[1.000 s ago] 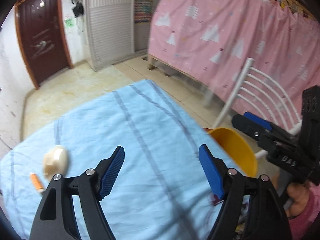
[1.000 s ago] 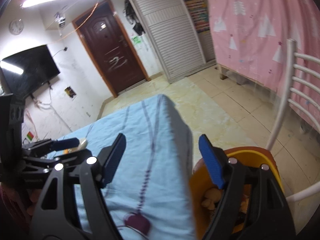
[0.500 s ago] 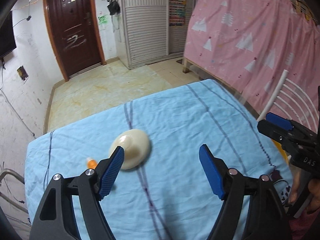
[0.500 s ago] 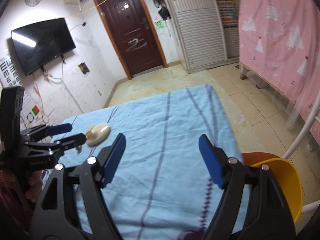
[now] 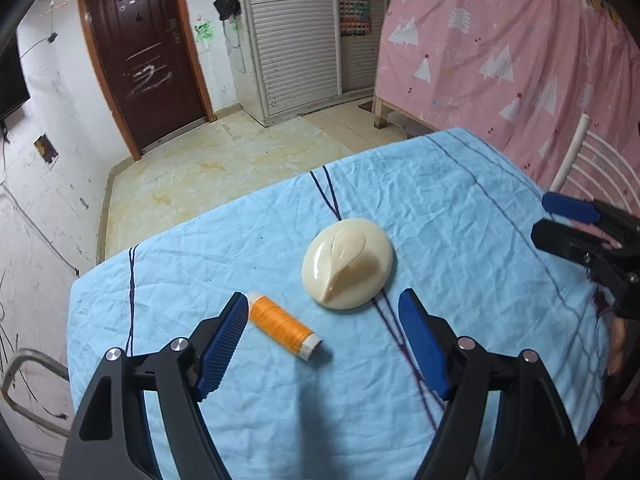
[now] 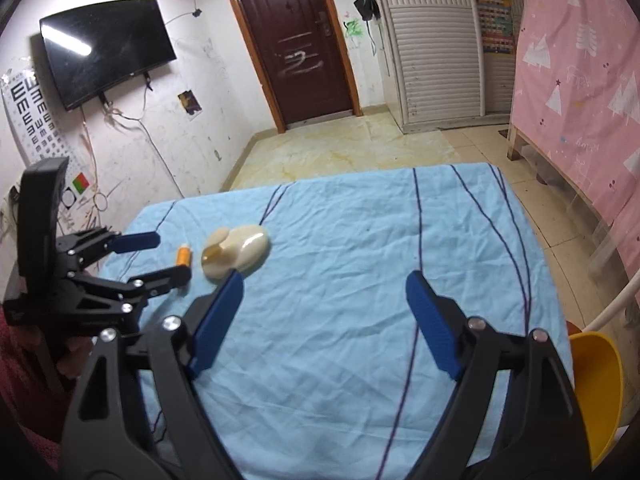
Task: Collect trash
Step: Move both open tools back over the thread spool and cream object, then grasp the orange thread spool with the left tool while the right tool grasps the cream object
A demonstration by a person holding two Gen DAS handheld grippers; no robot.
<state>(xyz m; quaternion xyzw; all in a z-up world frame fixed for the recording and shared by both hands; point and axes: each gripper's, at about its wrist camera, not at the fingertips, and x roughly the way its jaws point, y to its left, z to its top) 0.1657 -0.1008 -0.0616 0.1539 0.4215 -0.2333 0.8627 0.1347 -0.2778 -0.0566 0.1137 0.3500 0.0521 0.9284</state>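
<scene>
An orange thread spool (image 5: 285, 327) lies on the blue cloth table (image 5: 440, 208), just ahead of my open left gripper (image 5: 324, 338), close to its left finger. A cream round lid-like piece (image 5: 349, 263) lies just beyond it. In the right wrist view the spool (image 6: 184, 255) and the cream piece (image 6: 236, 254) lie at the table's left, beside the left gripper (image 6: 160, 258). My right gripper (image 6: 325, 316) is open and empty above the table's middle. A yellow bin (image 6: 596, 392) stands at the table's right edge.
A white chair back (image 5: 596, 160) and a pink curtain (image 5: 500, 48) are to the right of the table. A brown door (image 6: 296, 40), a wall TV (image 6: 104, 48) and tiled floor (image 6: 360, 144) lie beyond. The right gripper shows in the left wrist view (image 5: 568, 224).
Both grippers have swung left from the yellow bin toward the table. The spool and cream piece now lie right in front of the left gripper. Both grippers have stayed open.
</scene>
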